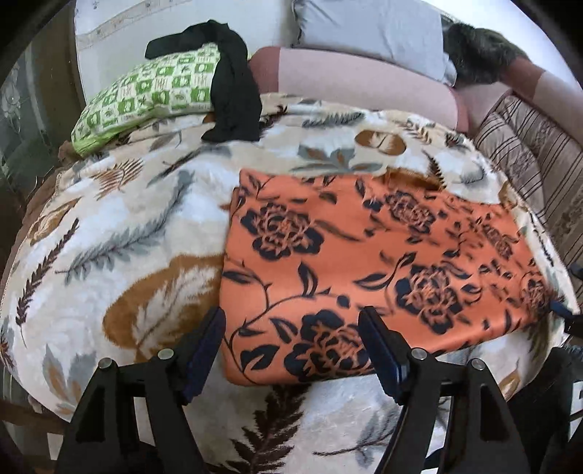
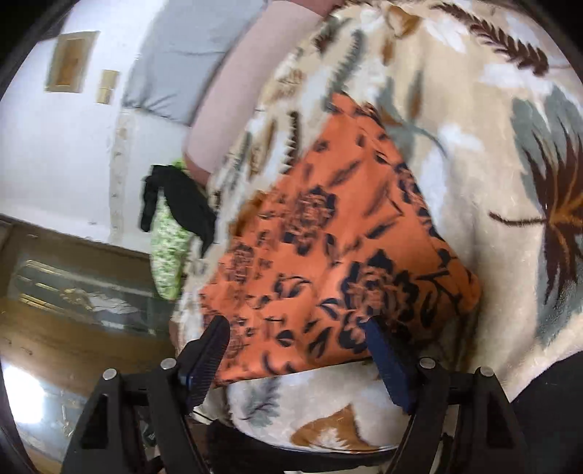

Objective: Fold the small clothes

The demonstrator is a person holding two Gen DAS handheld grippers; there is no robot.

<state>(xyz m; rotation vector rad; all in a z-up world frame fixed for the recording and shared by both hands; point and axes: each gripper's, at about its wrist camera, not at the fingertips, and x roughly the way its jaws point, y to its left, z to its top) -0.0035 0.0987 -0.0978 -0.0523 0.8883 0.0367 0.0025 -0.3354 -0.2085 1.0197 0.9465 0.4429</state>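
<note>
A cream blanket (image 1: 145, 226) printed with grey and brown leaves covers the whole surface and serves as the landmark. At its far edge lie a pink bolster (image 1: 357, 80) and a grey pillow (image 1: 371, 25), with a striped brown cushion (image 1: 528, 156) off its right side. On the blanket's far left corner rests a green checked pillow (image 1: 145, 98), and a black garment (image 1: 237, 84) is draped over that pillow's right end. The orange cloth (image 1: 364, 262) with dark flowers lies folded flat on the blanket's near right part. The left gripper (image 1: 291, 342) is spread wide, its fingers straddling the cloth's near left corner, holding nothing. The right gripper (image 2: 298, 350) is likewise released, its tips at the near edge of the orange cloth (image 2: 346, 255).
</note>
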